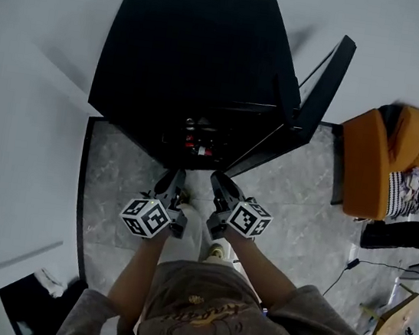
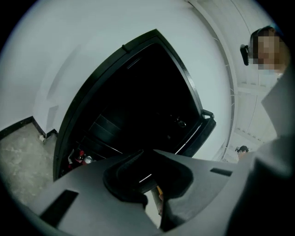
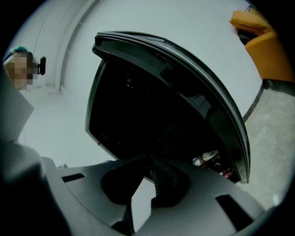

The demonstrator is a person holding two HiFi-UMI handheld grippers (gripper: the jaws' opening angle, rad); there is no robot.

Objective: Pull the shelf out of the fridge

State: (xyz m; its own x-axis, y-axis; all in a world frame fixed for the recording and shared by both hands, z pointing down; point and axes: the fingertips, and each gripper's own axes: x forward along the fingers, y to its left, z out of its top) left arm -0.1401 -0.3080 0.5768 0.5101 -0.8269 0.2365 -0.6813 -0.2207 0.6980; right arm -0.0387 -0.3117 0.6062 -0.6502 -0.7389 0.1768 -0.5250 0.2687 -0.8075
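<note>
Before the open fridge (image 1: 187,51), the left hand-held gripper (image 1: 177,178) and the right hand-held gripper (image 1: 219,180) are held low and side by side, pointed into the dark opening. Each is seen with its jaws together and nothing between them. The approach is judged to be the step in hand, since the shelf (image 2: 105,131) has not yet been taken hold of. It lies inside the fridge, ahead of both hand-held grippers and apart from them. Only dark slats that seem to be its front are made out in the gloom, near the bottles (image 2: 78,157) low in the fridge. For the next move, the jaws would need to be opened, carried to the shelf's front edge and closed on it. The shelf would then be drawn back level, clear of the door (image 1: 321,86).
</note>
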